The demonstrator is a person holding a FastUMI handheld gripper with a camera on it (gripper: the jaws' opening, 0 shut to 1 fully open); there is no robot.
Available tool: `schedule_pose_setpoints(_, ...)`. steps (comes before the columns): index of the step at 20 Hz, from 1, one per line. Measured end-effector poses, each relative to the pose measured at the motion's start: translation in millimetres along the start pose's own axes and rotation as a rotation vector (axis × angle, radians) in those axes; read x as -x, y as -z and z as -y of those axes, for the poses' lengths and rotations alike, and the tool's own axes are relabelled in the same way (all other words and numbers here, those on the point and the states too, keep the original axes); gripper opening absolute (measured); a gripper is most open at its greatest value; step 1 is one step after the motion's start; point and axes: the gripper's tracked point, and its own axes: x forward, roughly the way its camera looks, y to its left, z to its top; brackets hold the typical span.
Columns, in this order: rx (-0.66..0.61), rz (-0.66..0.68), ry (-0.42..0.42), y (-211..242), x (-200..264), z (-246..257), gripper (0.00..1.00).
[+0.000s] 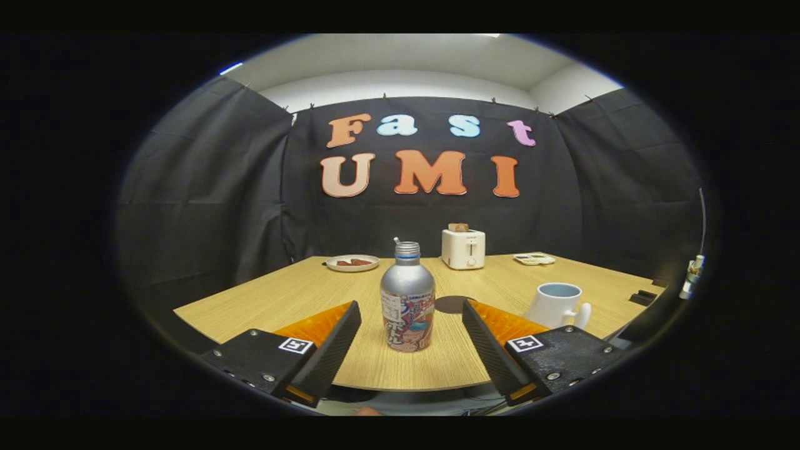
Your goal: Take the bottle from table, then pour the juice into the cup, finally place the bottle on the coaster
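A silver bottle [407, 297] with a colourful label and no cap stands upright on the wooden table [300, 294], near its front edge. My gripper [411, 309] is open, its two fingers spread wide on either side of the bottle without touching it. A white cup [557, 305] with a handle stands to the right, just beyond the right finger. A dark round coaster [452, 304] lies flat on the table behind the bottle, slightly to its right, partly hidden by the right finger.
A white toaster [463, 248] with bread in it stands at the table's back. A plate [352, 263] with brown food lies back left, a small tray [534, 258] back right. Black cloth walls surround the table.
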Motion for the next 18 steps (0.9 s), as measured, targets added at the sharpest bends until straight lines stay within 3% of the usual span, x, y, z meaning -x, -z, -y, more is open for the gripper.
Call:
schedule_pose_setpoints(7,-0.023,0.020,-0.007,-11,7,-4,0.97)
schedule_pose_setpoints(18,0.001,-0.083,0.011,33,-26,1,0.97)
